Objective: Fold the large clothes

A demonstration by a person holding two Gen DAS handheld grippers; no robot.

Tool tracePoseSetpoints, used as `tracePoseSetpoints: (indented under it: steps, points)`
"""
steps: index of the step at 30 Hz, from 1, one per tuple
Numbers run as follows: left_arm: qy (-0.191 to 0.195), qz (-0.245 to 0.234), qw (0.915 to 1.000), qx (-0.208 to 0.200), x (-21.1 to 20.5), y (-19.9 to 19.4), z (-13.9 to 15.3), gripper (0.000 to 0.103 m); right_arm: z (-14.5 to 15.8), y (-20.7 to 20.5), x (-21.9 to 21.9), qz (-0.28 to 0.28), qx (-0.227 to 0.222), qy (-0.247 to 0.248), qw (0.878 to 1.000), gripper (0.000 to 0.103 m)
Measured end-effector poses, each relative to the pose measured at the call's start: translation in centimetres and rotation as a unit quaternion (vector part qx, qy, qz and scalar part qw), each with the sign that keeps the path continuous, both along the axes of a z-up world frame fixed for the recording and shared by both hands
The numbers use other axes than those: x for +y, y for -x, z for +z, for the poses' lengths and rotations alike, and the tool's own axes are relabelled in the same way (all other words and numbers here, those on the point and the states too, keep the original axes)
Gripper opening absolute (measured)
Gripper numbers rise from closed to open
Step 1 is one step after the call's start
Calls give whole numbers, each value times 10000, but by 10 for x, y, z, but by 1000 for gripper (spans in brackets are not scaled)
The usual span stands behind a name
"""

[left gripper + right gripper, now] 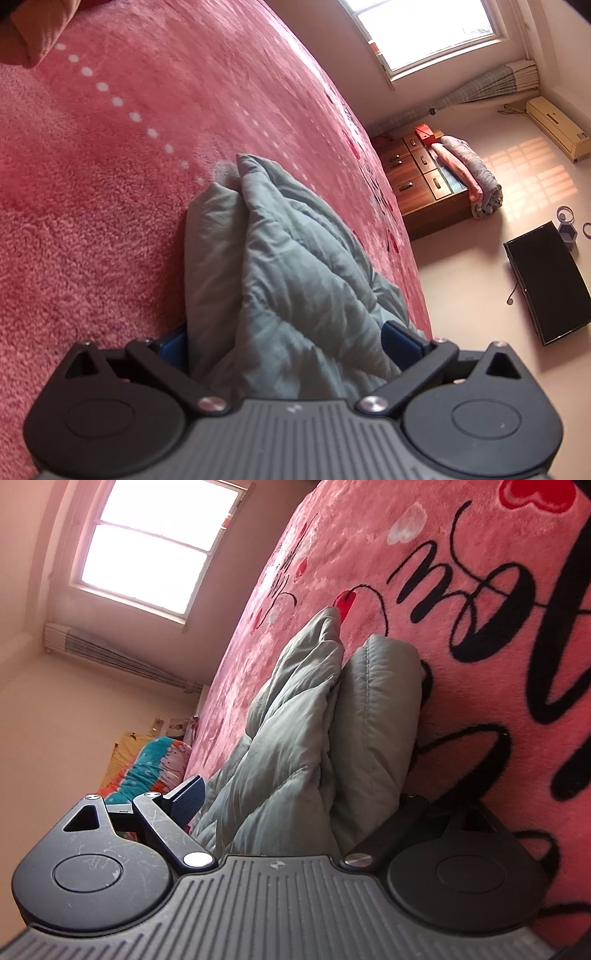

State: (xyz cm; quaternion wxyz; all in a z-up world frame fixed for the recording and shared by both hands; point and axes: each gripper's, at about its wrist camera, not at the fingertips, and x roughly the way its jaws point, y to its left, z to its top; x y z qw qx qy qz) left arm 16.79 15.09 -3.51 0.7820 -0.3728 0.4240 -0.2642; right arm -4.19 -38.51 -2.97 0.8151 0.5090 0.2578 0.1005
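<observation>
Left tool: jaws wide, quilted grey-green jacket bunched between, not pinched. Right tool: spread wide round same jacket; grip unclear. Jacket lies on pink bed blanket. Puffy, light, slippery; take stitched hems.

The padded garment is pale grey-green with stitched quilting lines. Under it, the fluffy blanket is pink; left of the garment it has a row of white dots, and right of the garment it has black script letters with red and white hearts. Both grippers are black with grey ribbed bodies and blue finger pads. Beyond the blanket, the drawer cabinet is brown.
</observation>
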Motion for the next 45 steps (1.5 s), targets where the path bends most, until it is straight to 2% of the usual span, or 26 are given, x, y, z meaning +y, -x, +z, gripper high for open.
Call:
tracePoseSetpoints:
  steps: [7,11,15,21,27,31,35,38,45]
  points:
    - [21,-29,10000,-31,-14,-7,1,101,5,-2,5,103,-34,75,9999,103]
    - [-1,-42,9999,-105,-22,-8,3,99,6,-11,9,138,15,307,9994,103]
    - [-56,-56,9999,-120,-28,-8,2,82,11,-13,16,238,115,735,9969,103]
    - [-47,-17,9999,-95,-35,-6,-1,59,15,-14,22,214,196,1046,9941,101]
    - [-243,33,9993,-295,-43,0,5,37,21,-14,31,178,265,1484,9884,84]
    - [-444,103,9978,-472,-48,6,11,29,26,-16,41,80,302,1956,9802,70]
    - [-783,191,9944,-685,-57,12,22,25,33,-16,53,-50,315,2496,9678,59]
    - [-902,310,9930,-700,-63,14,31,22,39,-21,68,-140,323,2944,9550,51]
    - [-1137,452,9893,-795,-81,9,59,18,51,-14,84,-353,188,3832,9228,41]
